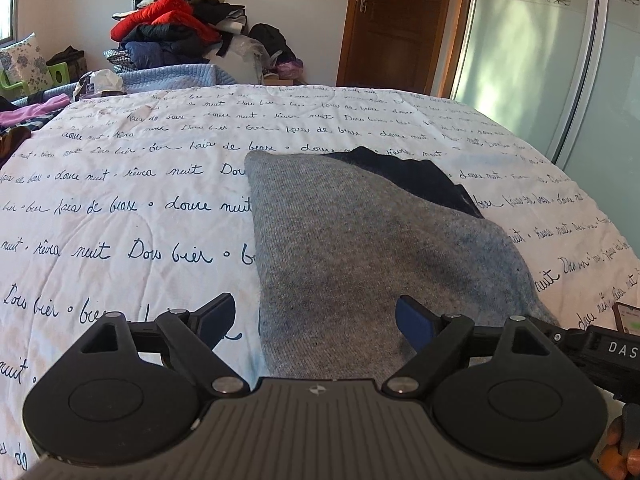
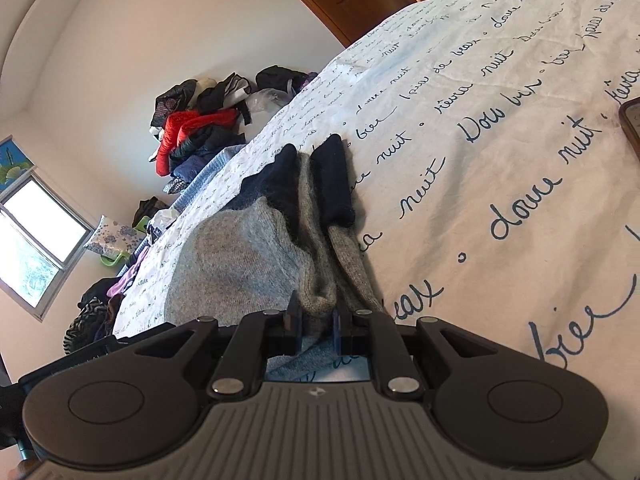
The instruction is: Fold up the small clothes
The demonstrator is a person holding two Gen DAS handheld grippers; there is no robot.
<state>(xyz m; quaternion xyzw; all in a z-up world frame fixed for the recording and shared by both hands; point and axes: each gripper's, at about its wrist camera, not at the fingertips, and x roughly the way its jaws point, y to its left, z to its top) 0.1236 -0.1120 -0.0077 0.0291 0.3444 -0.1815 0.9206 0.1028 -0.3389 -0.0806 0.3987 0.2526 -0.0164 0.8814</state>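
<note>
The grey knit garment lay on the white bedspread printed with script, a dark navy part showing at its far end. In the right wrist view it sat folded into ridges, with 2 navy ends pointing away from you. Your right gripper had its jaws nearly closed, pinching the near edge of the grey knit between the blue pads. Your left gripper stood wide open over the garment's near end, nothing held; whether its fingers touched the knit could not be told. A phone rested on the bedspread to the right. A heap of clothes stood against the far wall, beside a wooden door.
</note>
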